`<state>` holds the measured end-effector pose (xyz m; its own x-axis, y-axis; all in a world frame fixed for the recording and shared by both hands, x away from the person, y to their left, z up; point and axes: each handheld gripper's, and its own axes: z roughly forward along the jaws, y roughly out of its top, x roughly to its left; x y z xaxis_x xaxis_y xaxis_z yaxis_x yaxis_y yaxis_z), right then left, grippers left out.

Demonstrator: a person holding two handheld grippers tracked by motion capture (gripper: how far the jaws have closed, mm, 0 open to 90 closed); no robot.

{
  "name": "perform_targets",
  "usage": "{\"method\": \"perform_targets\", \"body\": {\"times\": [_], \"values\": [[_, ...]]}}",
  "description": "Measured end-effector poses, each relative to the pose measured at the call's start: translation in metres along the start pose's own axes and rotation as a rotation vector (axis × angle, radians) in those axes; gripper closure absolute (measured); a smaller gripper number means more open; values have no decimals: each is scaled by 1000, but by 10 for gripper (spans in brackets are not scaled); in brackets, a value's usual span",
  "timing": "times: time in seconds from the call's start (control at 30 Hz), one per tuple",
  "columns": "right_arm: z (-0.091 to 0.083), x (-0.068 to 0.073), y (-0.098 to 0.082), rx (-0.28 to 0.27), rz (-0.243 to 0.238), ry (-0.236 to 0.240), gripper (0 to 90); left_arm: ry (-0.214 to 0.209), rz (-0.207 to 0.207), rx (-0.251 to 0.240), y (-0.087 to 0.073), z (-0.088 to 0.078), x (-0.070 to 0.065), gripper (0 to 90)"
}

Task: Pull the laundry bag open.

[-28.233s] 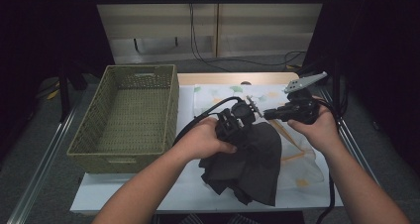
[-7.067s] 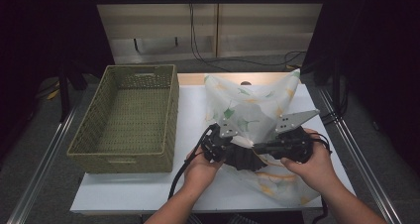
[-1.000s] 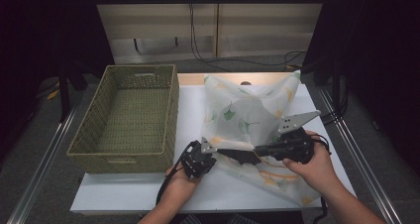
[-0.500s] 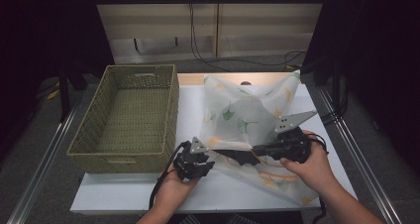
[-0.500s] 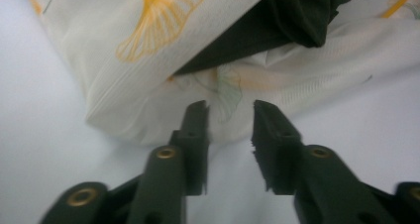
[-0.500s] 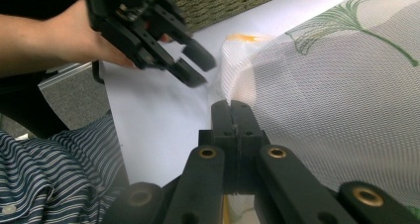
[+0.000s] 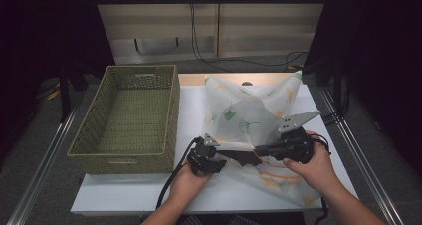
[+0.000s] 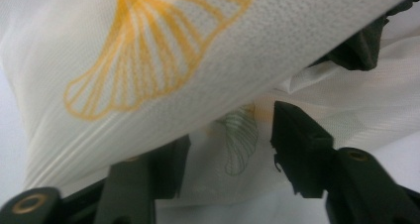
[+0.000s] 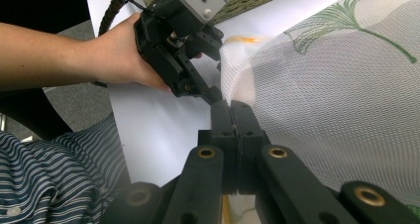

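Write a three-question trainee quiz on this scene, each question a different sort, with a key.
1. True or false: the woven green rectangular basket holds the white mesh bag printed with ginkgo leaves.
2. Which gripper has its jaws pressed together: A the left gripper, B the right gripper?
3. Fill in: the bag lies on the white ___.

Key: 1 false, the basket is empty and the bag lies beside it. 2 B, shut at the bag's edge; the left jaws stand apart, having just been opening. 3 table.
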<state>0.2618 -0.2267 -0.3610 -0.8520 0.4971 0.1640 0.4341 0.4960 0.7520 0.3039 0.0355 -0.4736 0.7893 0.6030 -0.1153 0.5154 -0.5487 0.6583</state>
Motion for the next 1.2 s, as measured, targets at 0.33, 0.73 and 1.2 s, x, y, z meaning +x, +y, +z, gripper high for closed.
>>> {"method": "perform_targets", "body": {"times": [0.33,0.73,1.2], "values": [[2,1,2,1,-5,6,900,19,84,18,4,5,-7,900],[5,-5,0,7,9,-5,900,37,101,-18,-8,-35,-16,900],[8,-4,0,12,8,-5,900,-47,79,-10,-41,-67,-17,801]]}}
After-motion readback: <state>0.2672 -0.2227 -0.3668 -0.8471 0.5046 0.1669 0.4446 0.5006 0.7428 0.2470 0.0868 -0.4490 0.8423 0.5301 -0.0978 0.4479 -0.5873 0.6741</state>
